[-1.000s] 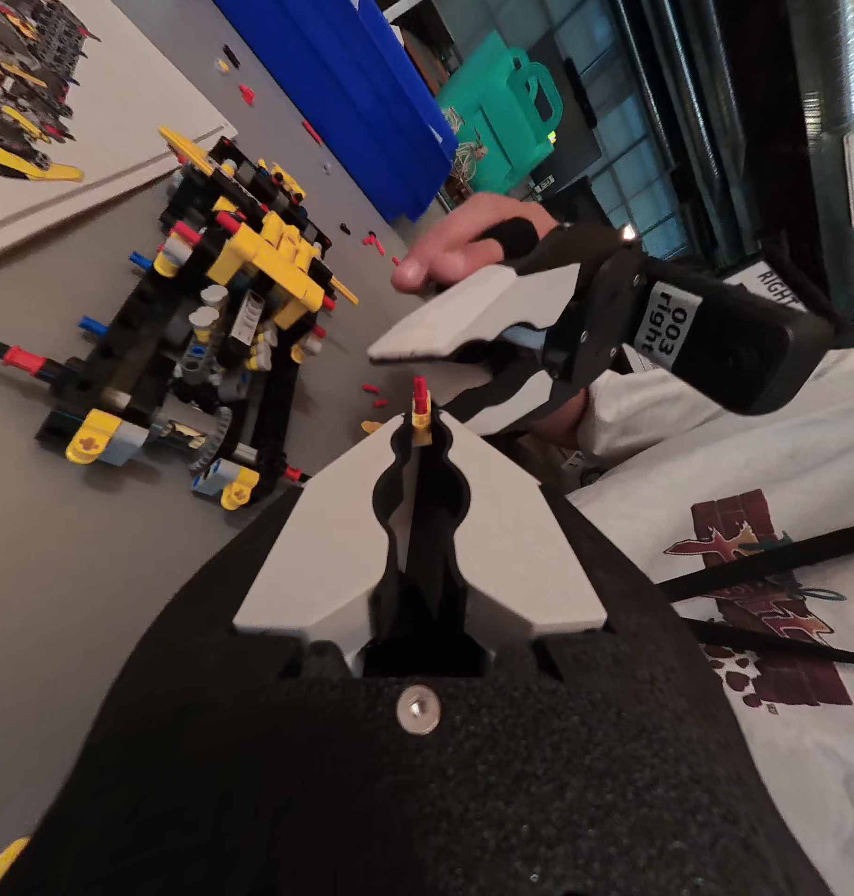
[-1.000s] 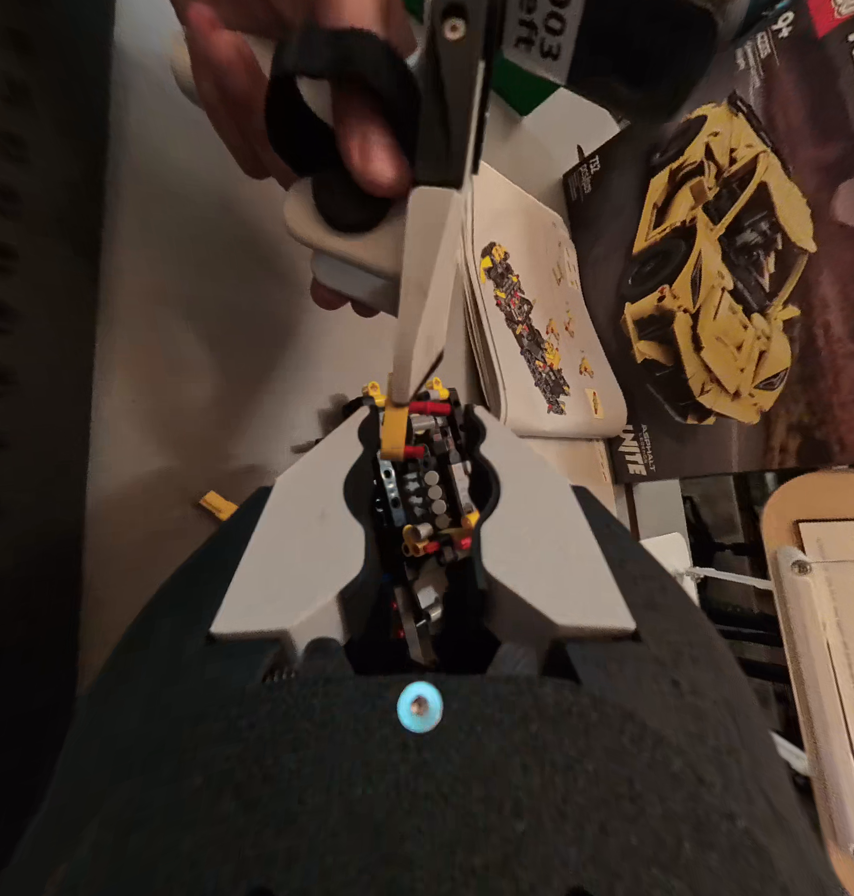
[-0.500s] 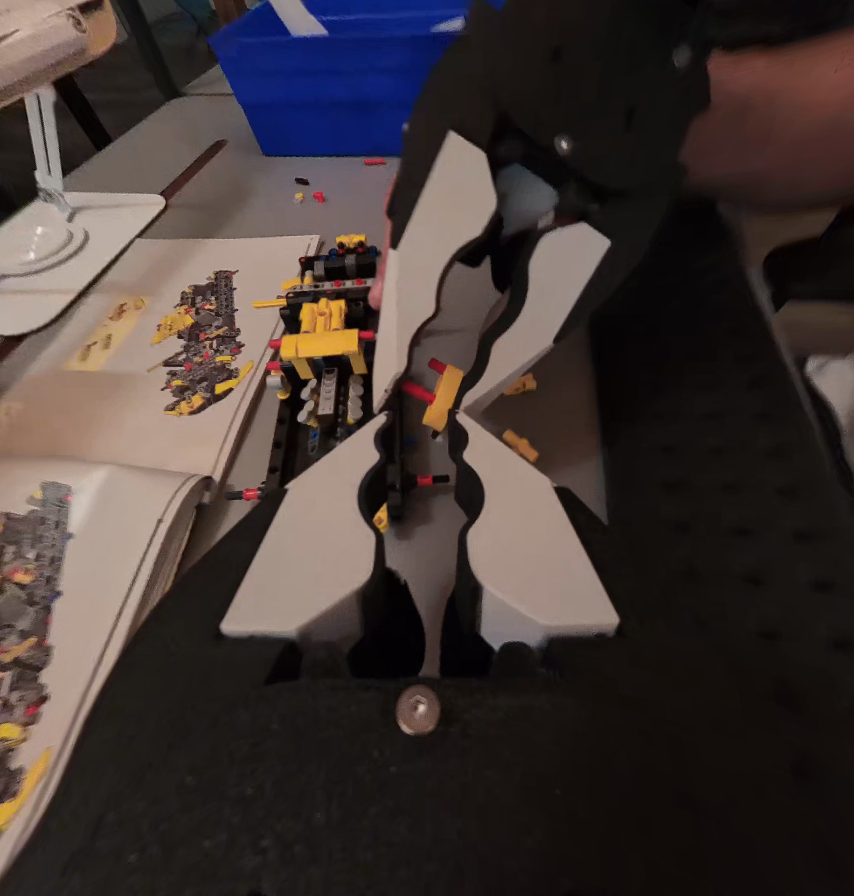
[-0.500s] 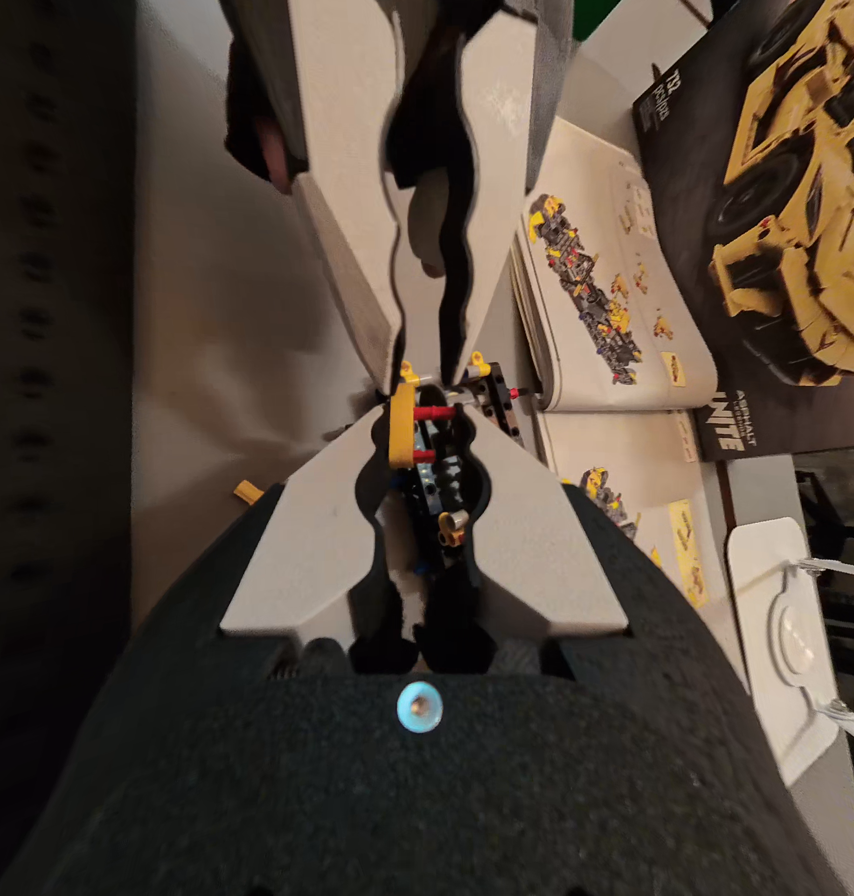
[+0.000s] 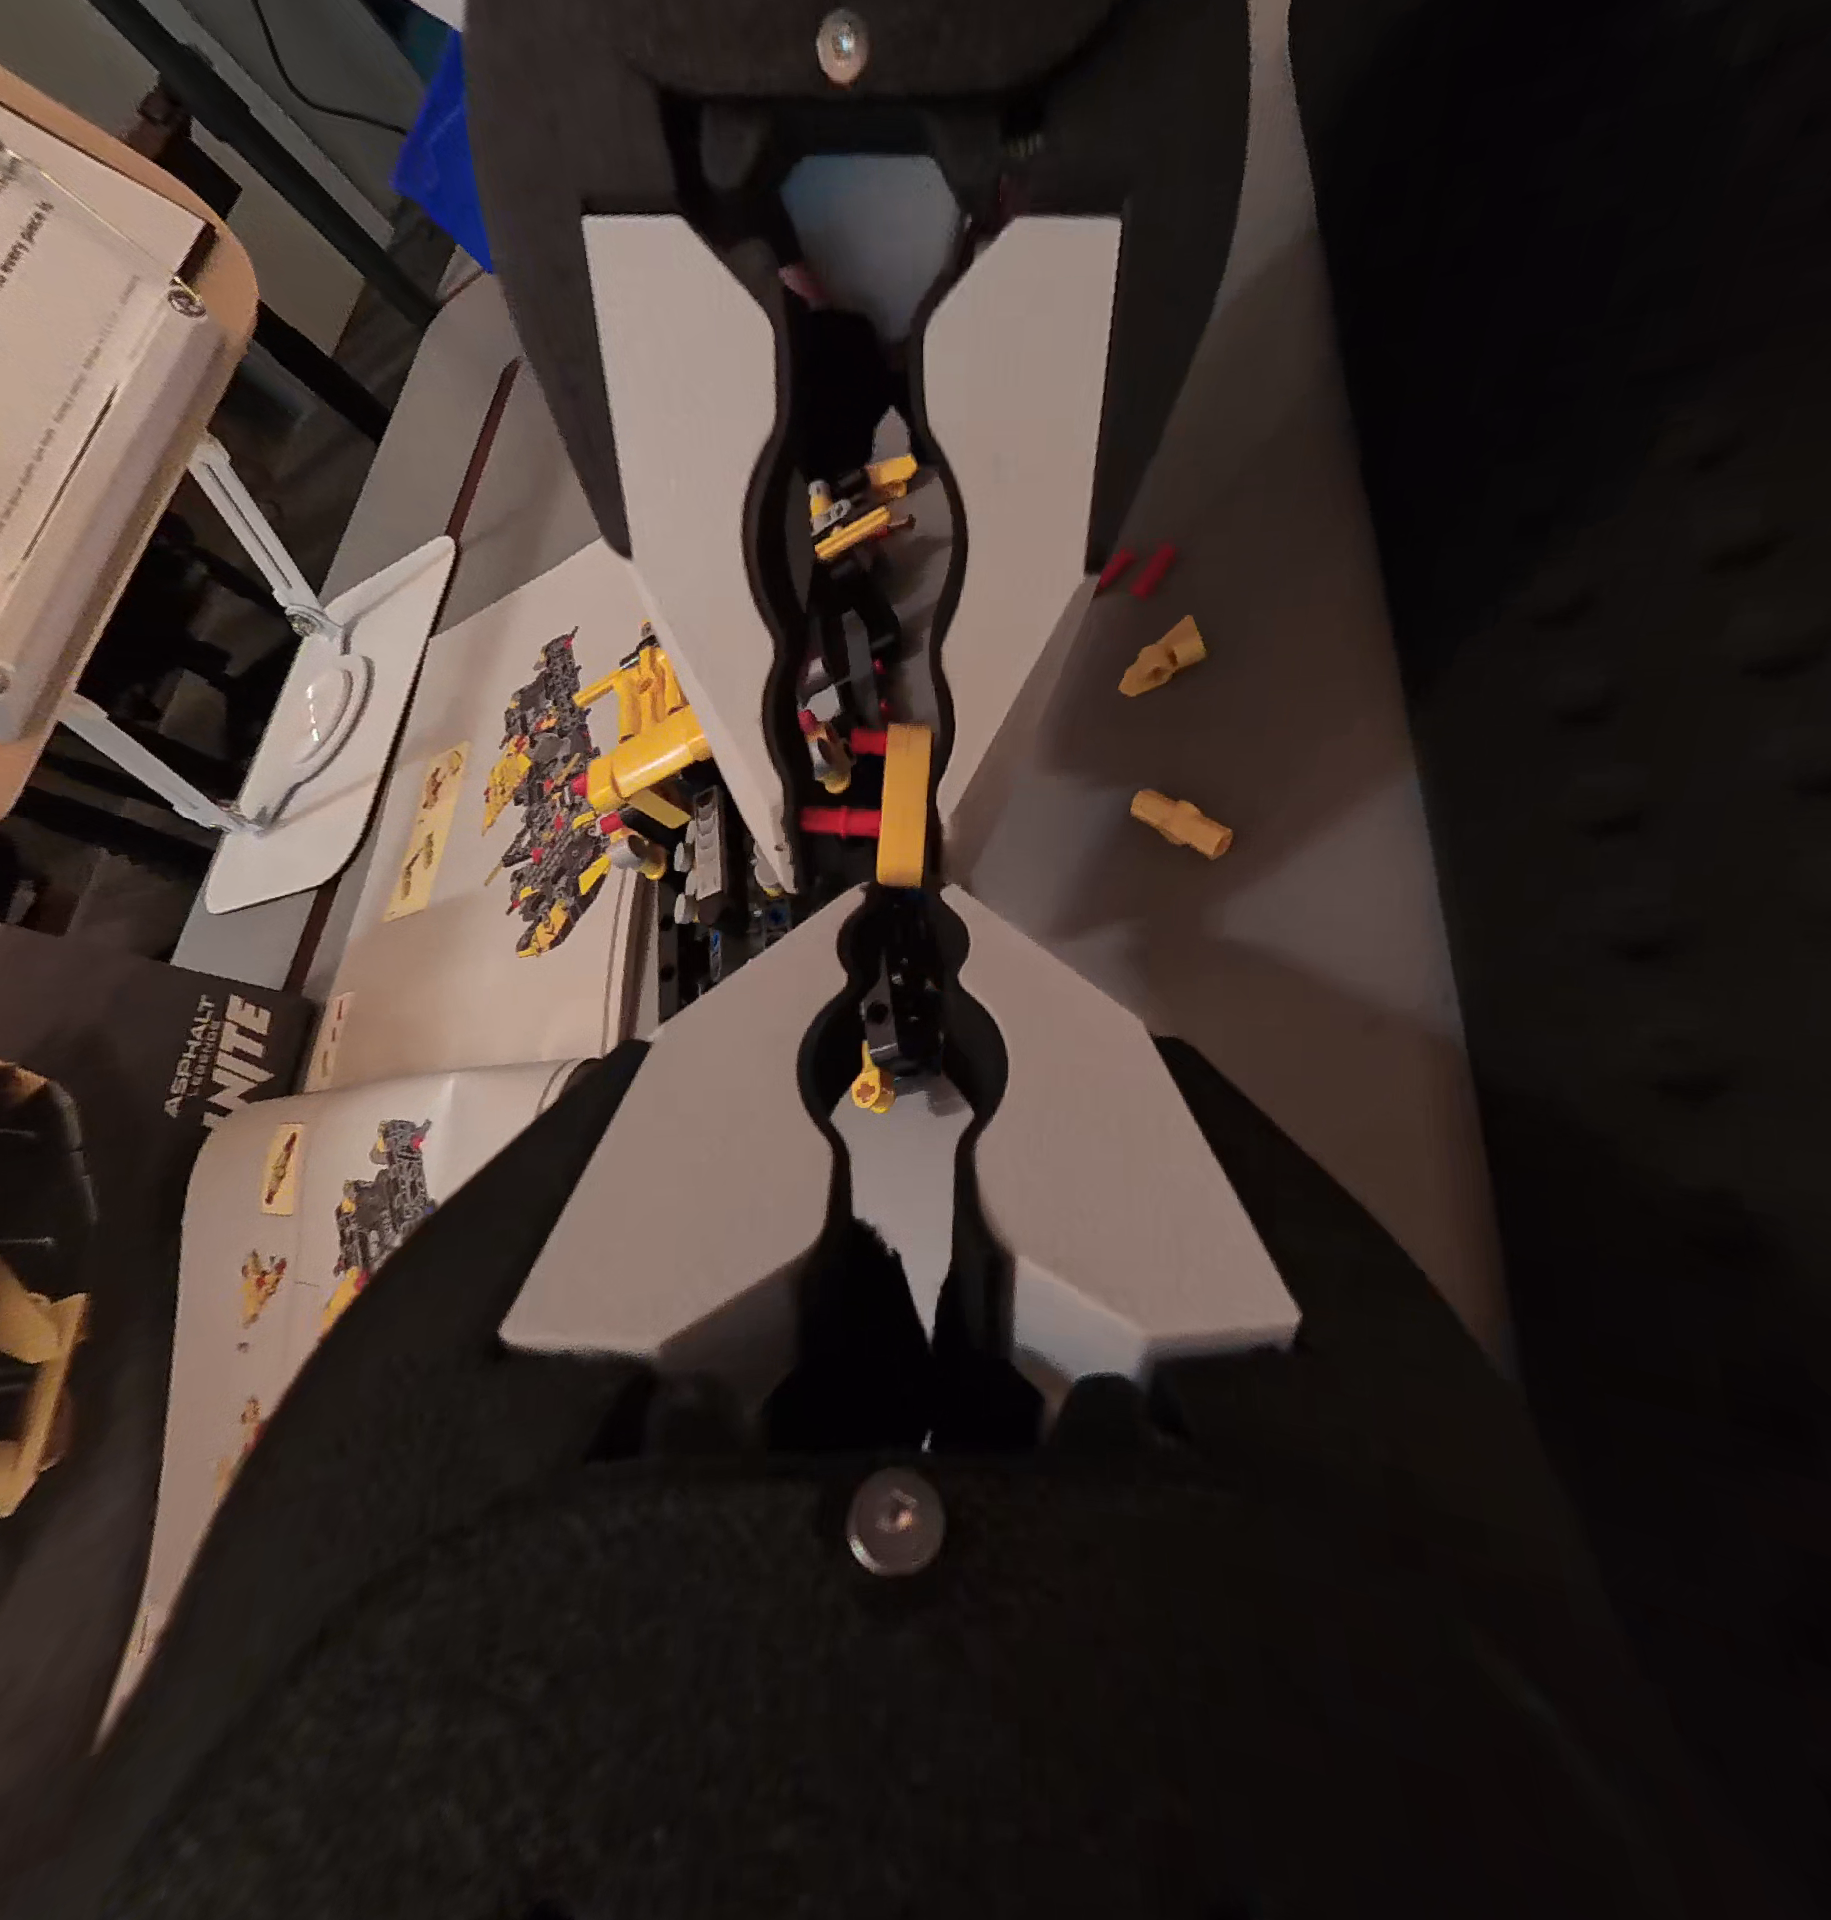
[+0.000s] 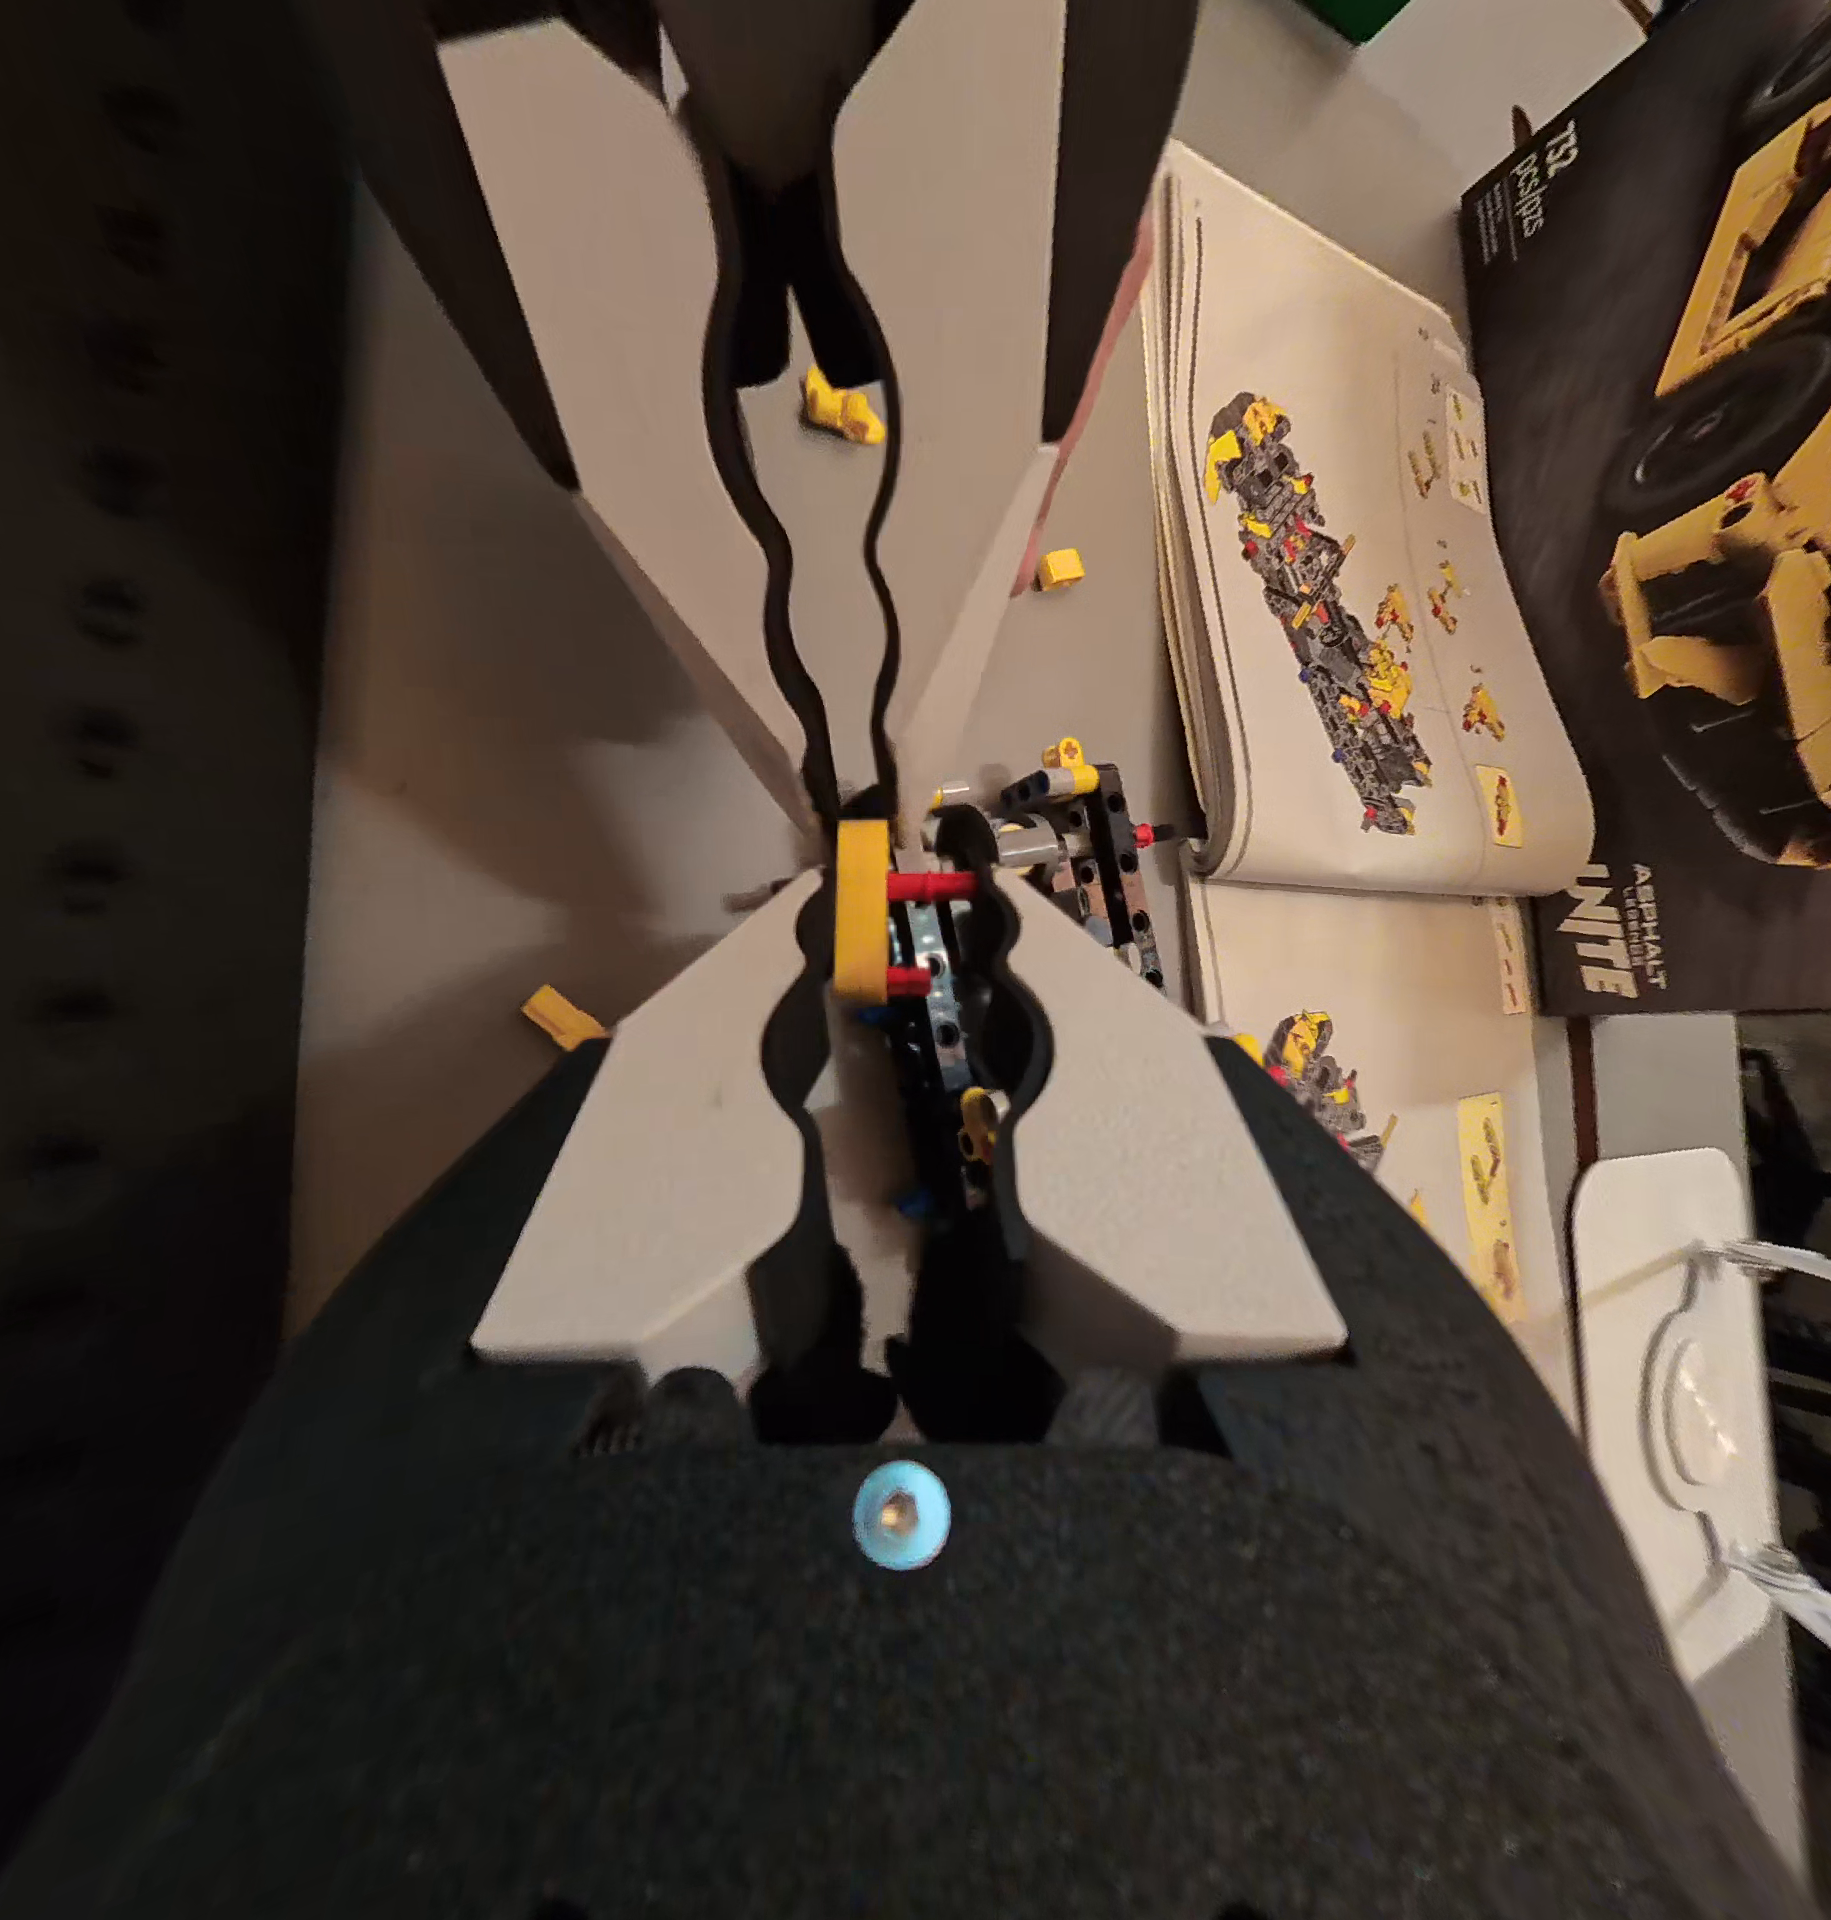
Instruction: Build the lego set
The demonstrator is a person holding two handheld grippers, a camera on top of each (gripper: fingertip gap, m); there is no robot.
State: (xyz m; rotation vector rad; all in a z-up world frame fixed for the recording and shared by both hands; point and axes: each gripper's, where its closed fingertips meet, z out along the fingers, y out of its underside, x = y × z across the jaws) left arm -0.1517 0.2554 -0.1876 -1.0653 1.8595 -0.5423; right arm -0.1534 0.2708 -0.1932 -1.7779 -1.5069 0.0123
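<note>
two hand-held grippers meet tip to tip above a grey bench (image 5: 1306, 935). the left gripper (image 5: 903, 902) has its fingers pressed nearly together, pinching the lower end of a small yellow beam (image 5: 905, 805) with two red pins (image 5: 838, 821) sticking out of its side. the right gripper (image 6: 906, 883) faces it from the opposite direction; its fingers are narrowly parted around the same yellow beam (image 6: 861, 909), and whether they actually grip it is hard to tell.

below them on the bench sits the chassis (image 6: 1087, 862), a long black frame with yellow, grey and red parts, lying beside the open manual (image 6: 1358, 582) and near the box (image 6: 1700, 416).

judging by this, the build is partway: the frame exists, but no body panels or wheels are on it (the box art shows a full yellow car). loose yellow connectors (image 5: 1165, 657) and a few red pins (image 5: 1134, 569) are scattered on the bench, unused.

much of the chassis is hidden behind the fingers in both views. where the beam is meant to attach cannot be made out, and the frames are slightly blurred.
</note>
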